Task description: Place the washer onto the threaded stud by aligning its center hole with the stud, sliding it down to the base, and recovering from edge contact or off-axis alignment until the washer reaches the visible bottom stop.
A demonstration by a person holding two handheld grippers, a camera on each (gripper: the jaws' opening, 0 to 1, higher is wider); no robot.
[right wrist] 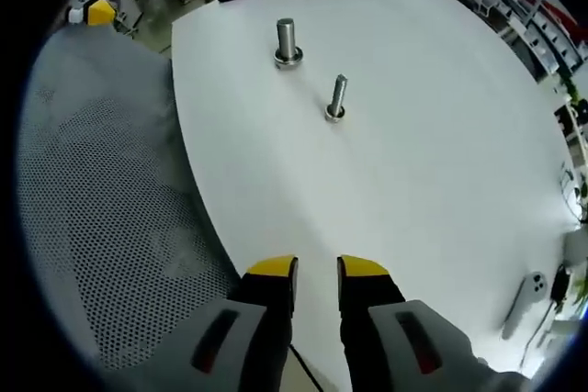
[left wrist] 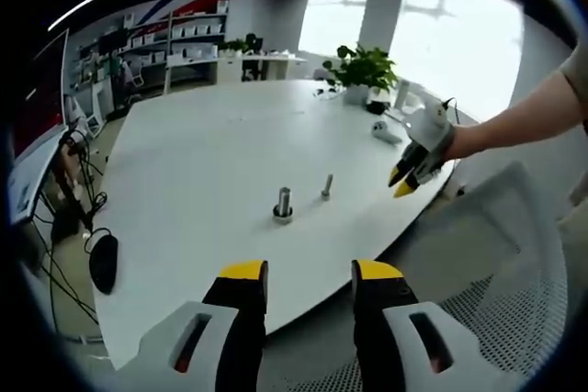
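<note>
Both our grippers hang open and empty off the table edge. The studs stand upright straight ahead of the left gripper (left wrist: 310, 274), big stud (left wrist: 283, 204) nearer, small stud (left wrist: 326, 186) beyond; the right gripper (right wrist: 317, 270) sits farther. We cannot make out a loose washer.

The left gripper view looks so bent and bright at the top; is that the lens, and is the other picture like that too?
Left gripper view: the fisheye lens curves the white table, and the windows behind the potted plant are blown out white. Right gripper view: the same bending, but even light; the two studs look sharp with faint shadows.
</note>
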